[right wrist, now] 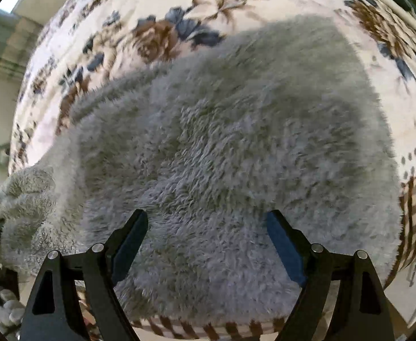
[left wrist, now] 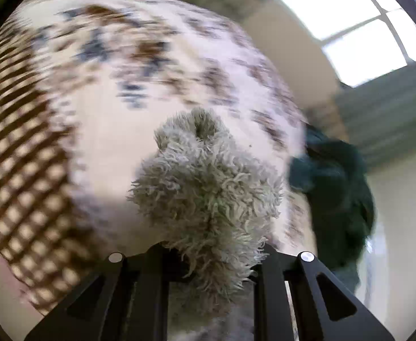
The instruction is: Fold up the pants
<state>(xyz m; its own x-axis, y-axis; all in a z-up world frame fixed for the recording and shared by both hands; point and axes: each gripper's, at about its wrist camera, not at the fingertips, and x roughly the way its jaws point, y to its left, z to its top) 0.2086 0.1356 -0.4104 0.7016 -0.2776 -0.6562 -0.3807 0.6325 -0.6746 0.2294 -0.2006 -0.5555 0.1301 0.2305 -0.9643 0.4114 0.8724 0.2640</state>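
The pants are fuzzy grey fleece. In the right wrist view they (right wrist: pixel 222 142) lie spread over a floral bedspread (right wrist: pixel 156 34), filling most of the frame. My right gripper (right wrist: pixel 208 227) is open, its fingers (right wrist: pixel 282 244) wide apart just above the fleece near the bed's front edge. In the left wrist view my left gripper (left wrist: pixel 210 258) is shut on a bunched fold of the grey pants (left wrist: pixel 205 182), which sticks out between the fingers and is lifted over the bed. The bunch held by the left gripper shows at the right wrist view's far left (right wrist: pixel 20 199).
The bedspread (left wrist: pixel 100 91) is cream with brown and blue flowers and a brown checked border (left wrist: pixel 17 170). A dark teal garment (left wrist: pixel 338 193) lies at the bed's right side. A window (left wrist: pixel 358 22) and wall stand beyond. The bed's front edge (right wrist: pixel 208 328) is close below the right gripper.
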